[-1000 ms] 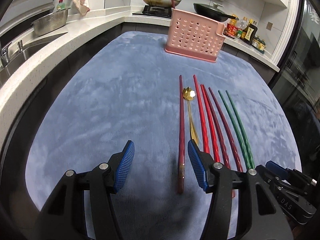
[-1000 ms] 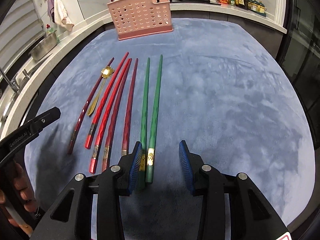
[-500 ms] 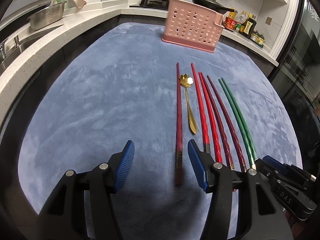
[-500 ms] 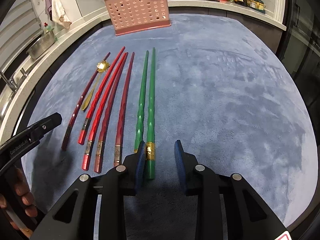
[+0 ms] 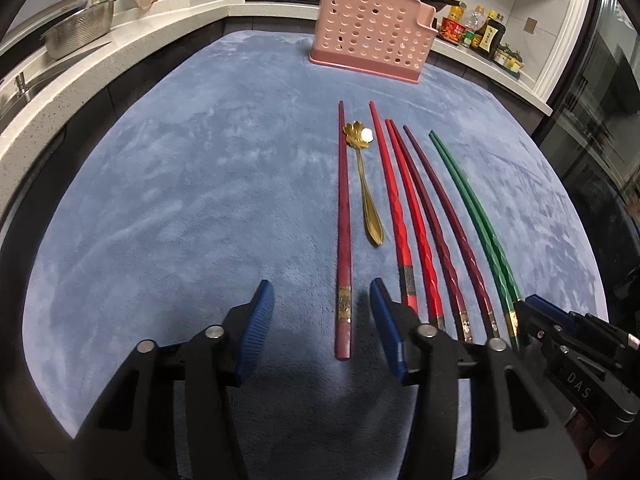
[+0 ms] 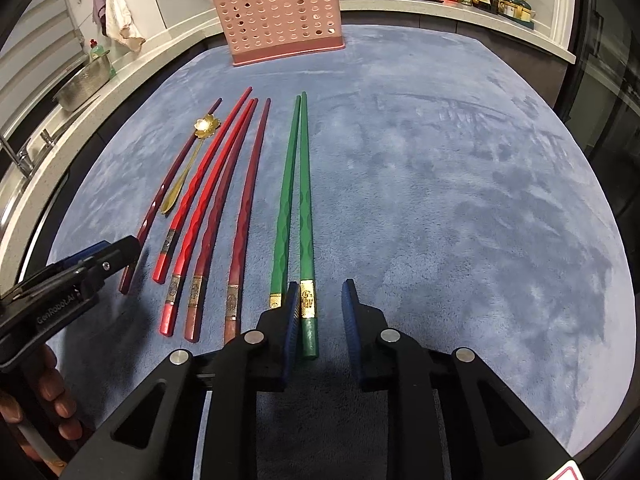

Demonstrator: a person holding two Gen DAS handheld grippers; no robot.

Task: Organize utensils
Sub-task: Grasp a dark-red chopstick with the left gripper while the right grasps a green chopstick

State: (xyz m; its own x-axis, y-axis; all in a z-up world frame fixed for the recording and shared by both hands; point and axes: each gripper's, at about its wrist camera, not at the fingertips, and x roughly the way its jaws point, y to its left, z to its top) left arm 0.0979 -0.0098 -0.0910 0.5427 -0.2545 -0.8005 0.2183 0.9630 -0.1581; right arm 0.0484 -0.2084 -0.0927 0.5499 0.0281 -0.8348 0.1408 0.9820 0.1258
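Observation:
Several chopsticks lie side by side on the blue mat [image 5: 180, 200]: dark red, red and green. My left gripper [image 5: 320, 292] hangs low over the near end of the leftmost dark red chopstick [image 5: 344, 240]. Its jaws are closing, that end lies between them and neither pad touches it. My right gripper [image 6: 320, 290] is closing too. One green chopstick [image 6: 306, 220] lies between its jaws against the left pad, clear of the right pad. The second green chopstick [image 6: 285, 208] runs outside the left finger. A gold spoon [image 5: 366, 184] lies among the red ones. The pink perforated holder [image 5: 372, 36] stands at the mat's far edge.
A white counter wraps the mat's left and far sides, with a sink and a steel colander [image 5: 76, 32]. Pans sit on the stove behind the holder, sauce bottles [image 5: 480, 32] stand at the far right. A dark glass-fronted cabinet [image 5: 592, 120] borders the right. A hand [image 6: 52, 412] grips the left tool.
Both pairs of jaws have narrowed, the right more than the left. The two green chopsticks, spread at their far tips before, now lie close together. The left view has tilted slightly.

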